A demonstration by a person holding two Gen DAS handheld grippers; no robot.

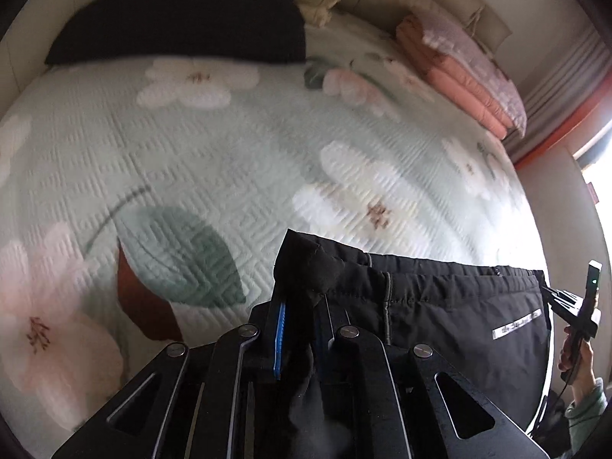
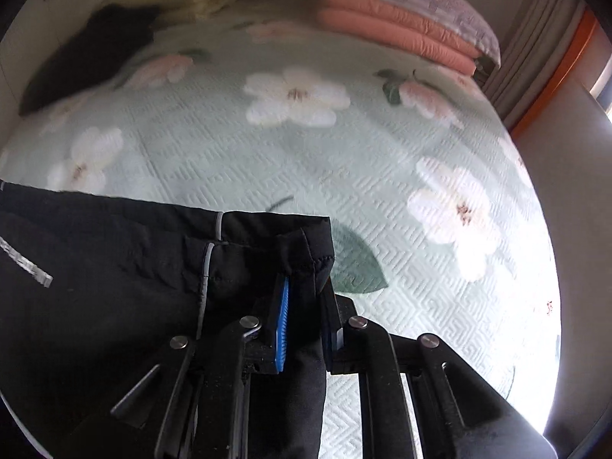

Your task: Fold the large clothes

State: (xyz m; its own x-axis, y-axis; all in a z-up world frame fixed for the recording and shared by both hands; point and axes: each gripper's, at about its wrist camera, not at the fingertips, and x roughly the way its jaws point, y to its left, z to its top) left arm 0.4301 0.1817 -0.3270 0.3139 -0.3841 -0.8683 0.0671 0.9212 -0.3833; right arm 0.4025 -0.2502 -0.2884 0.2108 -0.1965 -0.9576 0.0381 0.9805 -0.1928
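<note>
My left gripper has its jaws clamped together on one corner of the waistband of the black padded trousers with a small white label, the fabric bunched between the blue pad and the opposite finger, low and centre in the left wrist view. My right gripper does the same at the other waistband corner, jaws pinched on a fold of black cloth in the lower middle of the right wrist view. I judge the two corner grips are there so the waistband stretches into a straight line between them, letting the garment hang or spread evenly before a fold. The trousers run from each gripper towards the other: out to the right edge in the left view, out to the left edge in the right view. Both grippers point forward and slightly down over the pale green quilted bedspread with white and pink flowers, held above it rather than resting on it, as far as I can tell. At the lower right edge of the left view I see my right hand gripping its handle. A dark folded garment sits upper left, a stack of pink folded quilts upper right.
</note>
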